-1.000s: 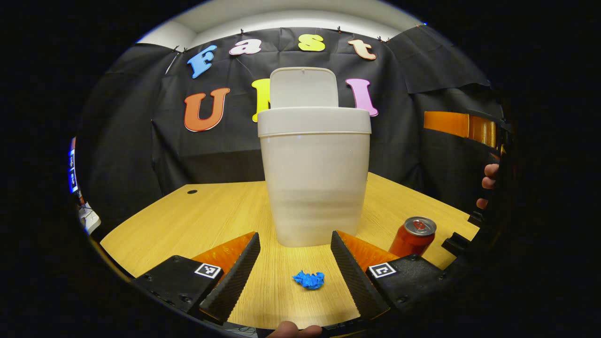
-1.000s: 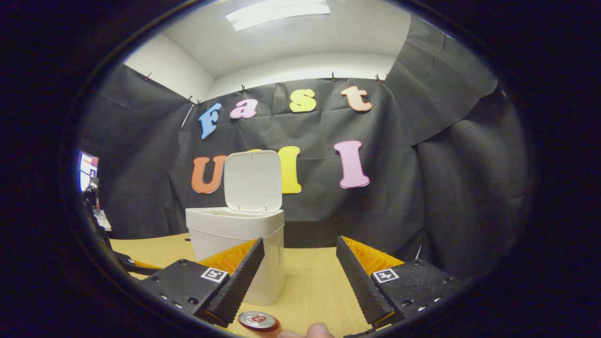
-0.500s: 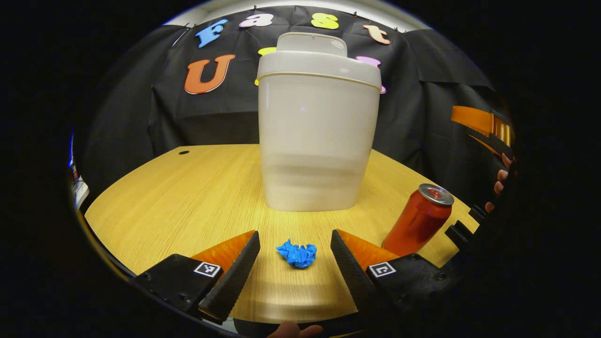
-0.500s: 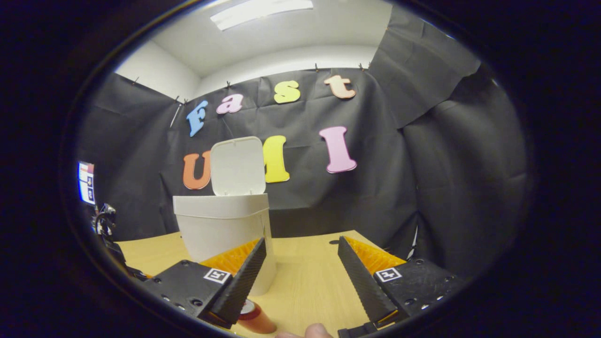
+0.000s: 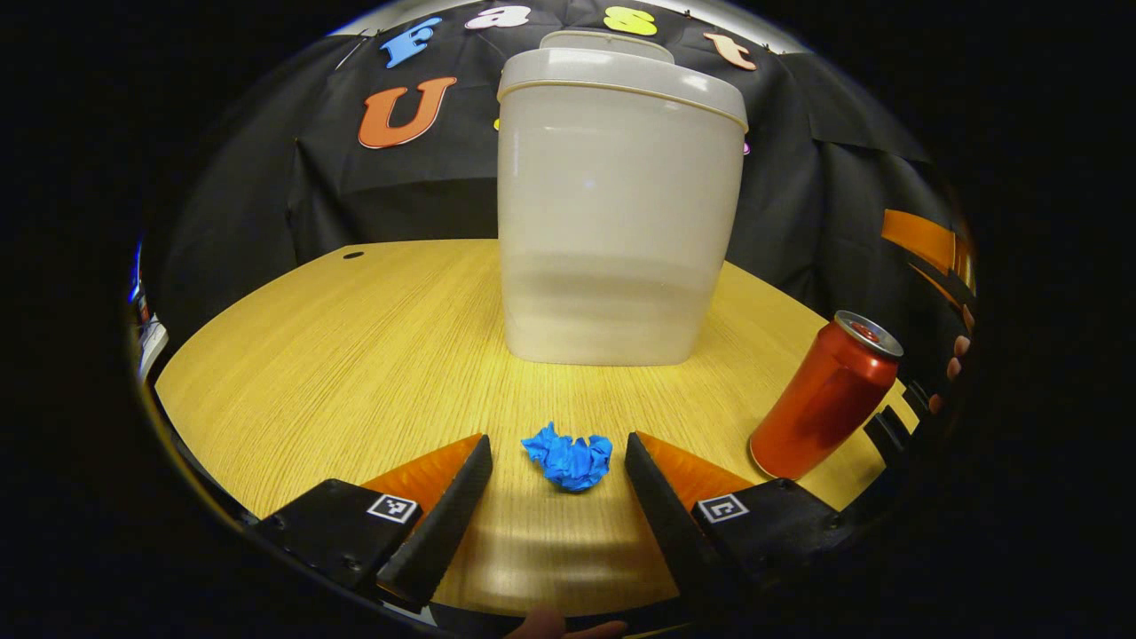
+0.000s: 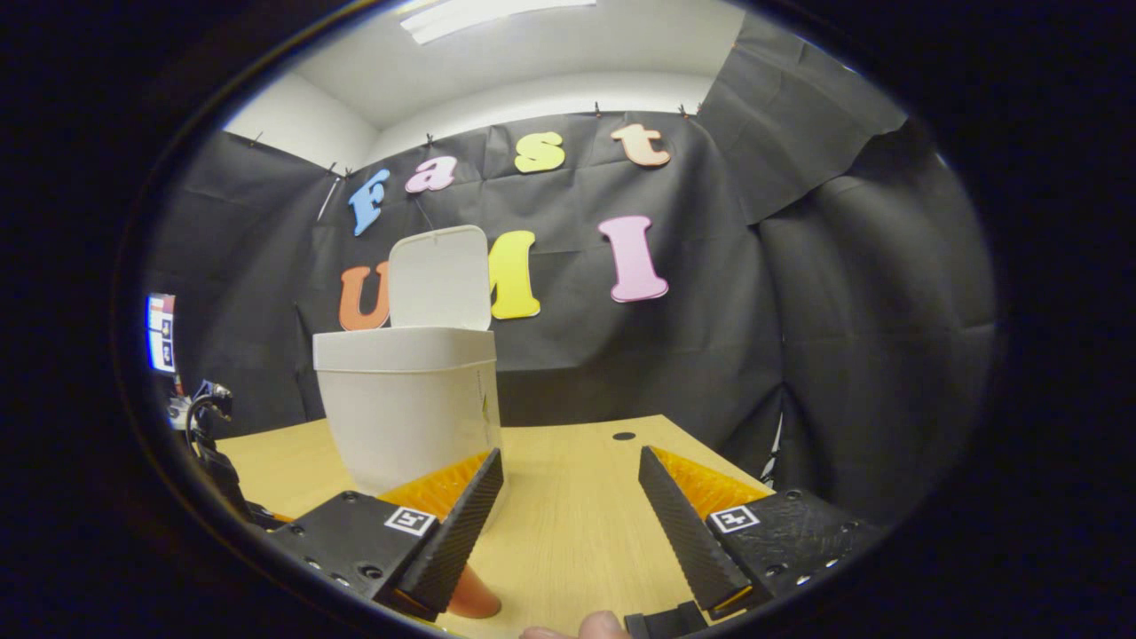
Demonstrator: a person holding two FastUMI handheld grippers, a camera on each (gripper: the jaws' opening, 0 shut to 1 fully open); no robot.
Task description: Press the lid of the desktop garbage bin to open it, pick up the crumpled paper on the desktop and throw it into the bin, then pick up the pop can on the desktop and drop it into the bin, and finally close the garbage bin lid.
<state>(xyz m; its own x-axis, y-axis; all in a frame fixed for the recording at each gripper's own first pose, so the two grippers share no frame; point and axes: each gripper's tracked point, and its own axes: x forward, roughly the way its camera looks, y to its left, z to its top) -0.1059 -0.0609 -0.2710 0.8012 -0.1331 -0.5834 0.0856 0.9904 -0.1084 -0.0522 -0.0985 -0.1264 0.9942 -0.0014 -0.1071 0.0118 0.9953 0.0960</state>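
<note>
My left gripper view sits low over the counter point(image 5: 355, 337), close, facing the bin point(image 5: 612, 222) | my right gripper view faces it from farther off | shared: bin point(image 6: 408, 399), counter.

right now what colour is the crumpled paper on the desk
Bright blue; the crumpled paper shows best in the left gripper view.

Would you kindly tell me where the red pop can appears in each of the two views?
Left gripper view: the red metal pop can stands at the lower right on the wooden desktop, right of the blue crumpled paper.
Right gripper view: its red base peeks out at the bottom, beside a finger.
Shared landmark: the white plastic garbage bin, lid raised.
</note>
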